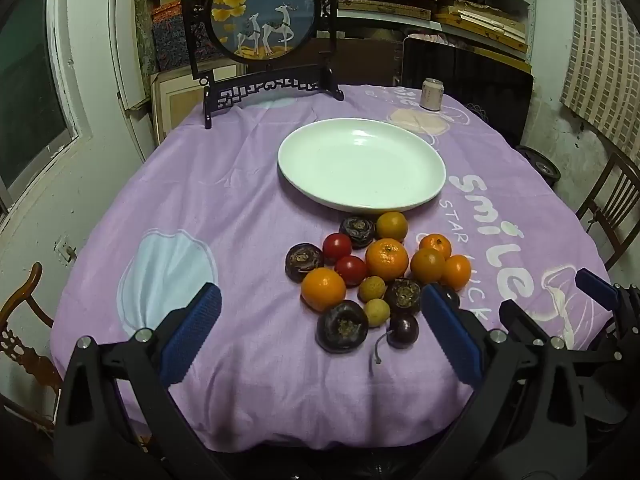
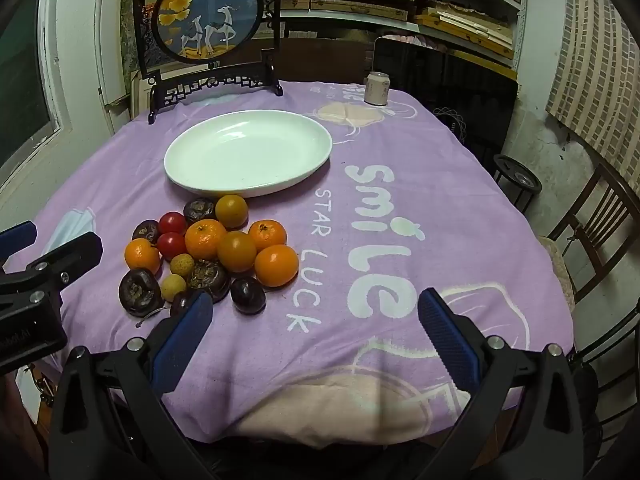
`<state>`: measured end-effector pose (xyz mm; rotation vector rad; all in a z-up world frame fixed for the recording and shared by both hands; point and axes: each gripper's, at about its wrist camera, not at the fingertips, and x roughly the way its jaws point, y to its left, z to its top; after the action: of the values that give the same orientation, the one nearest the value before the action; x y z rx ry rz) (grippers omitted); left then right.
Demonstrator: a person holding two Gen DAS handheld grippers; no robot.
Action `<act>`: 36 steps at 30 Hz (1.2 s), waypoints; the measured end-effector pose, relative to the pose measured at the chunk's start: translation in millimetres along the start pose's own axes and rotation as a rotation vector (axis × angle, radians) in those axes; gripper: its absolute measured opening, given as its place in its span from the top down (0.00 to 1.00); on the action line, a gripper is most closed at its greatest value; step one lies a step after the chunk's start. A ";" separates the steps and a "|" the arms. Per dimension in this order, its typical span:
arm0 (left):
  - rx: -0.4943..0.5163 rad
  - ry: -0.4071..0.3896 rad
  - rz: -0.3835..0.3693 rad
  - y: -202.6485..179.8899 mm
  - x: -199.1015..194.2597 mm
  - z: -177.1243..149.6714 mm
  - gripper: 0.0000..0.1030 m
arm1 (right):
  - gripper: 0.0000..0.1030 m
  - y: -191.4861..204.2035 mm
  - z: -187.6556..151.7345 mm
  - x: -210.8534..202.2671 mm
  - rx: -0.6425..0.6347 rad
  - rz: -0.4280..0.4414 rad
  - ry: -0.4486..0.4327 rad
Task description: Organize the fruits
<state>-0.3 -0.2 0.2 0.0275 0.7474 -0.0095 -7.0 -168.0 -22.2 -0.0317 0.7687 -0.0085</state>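
left wrist: near edge, angled down | right wrist: likewise | shared: plate

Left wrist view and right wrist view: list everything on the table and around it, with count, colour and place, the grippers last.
plate: one, white, empty, mid-table.
oranges: about seven, orange, in the fruit pile on the near side of the plate.
tomatoes: two, red, left part of the pile.
water chestnuts: four, dark brown, scattered through the pile.
longans: two, pale yellow, near side of the pile.
cherries: two, dark purple, nearest edge of the pile.
can: one, pale, far right.
deer screen: one, black frame, far left.
tablecloth: one, purple, printed.
chair: one, dark wood, right of the table.
left gripper: blue pads, open, empty.
right gripper: blue pads, open, empty.
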 end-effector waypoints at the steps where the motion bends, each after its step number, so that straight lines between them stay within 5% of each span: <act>1: 0.000 -0.001 -0.004 0.1 -0.1 -0.1 0.02 | 0.01 0.3 -0.2 -0.3 -0.002 0.000 -0.004; 36: -0.008 0.014 -0.004 0.8 1.2 0.5 0.02 | 0.01 3.2 -3.4 -0.9 0.002 0.005 -0.001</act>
<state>0.8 0.6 -0.2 0.0184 0.7610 -0.0104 -10.0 -164.9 -24.2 -0.0279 0.7678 -0.0044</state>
